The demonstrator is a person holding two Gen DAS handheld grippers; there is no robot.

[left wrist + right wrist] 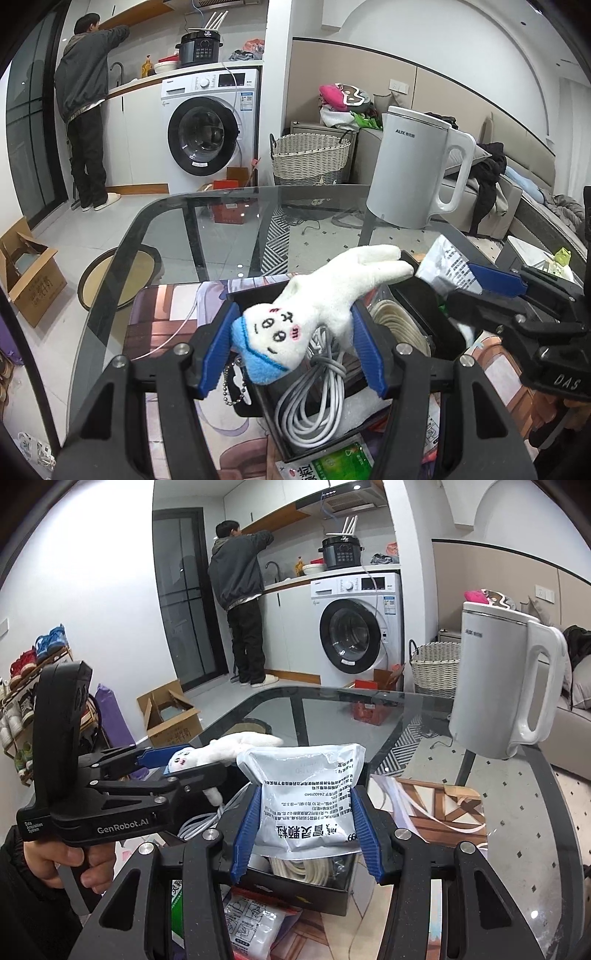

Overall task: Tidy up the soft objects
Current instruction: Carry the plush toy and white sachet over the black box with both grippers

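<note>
Left claw (295, 347) clamped on white plush toy with blue cap (317, 306); right claw (303, 830) gripping silver foil medicine pouch (306, 797). Both above black box (417, 295), 12 o'clock. Best carried level, released gently.

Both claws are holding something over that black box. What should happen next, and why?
Probably lower the plush toy in the left gripper beside the grey cable in the black box, since it hangs just above it.

left hand-held gripper (293, 345): black frame, ribbed blue pads, silver screws | right hand-held gripper (303, 830): same | black sleeve (22, 904)
</note>
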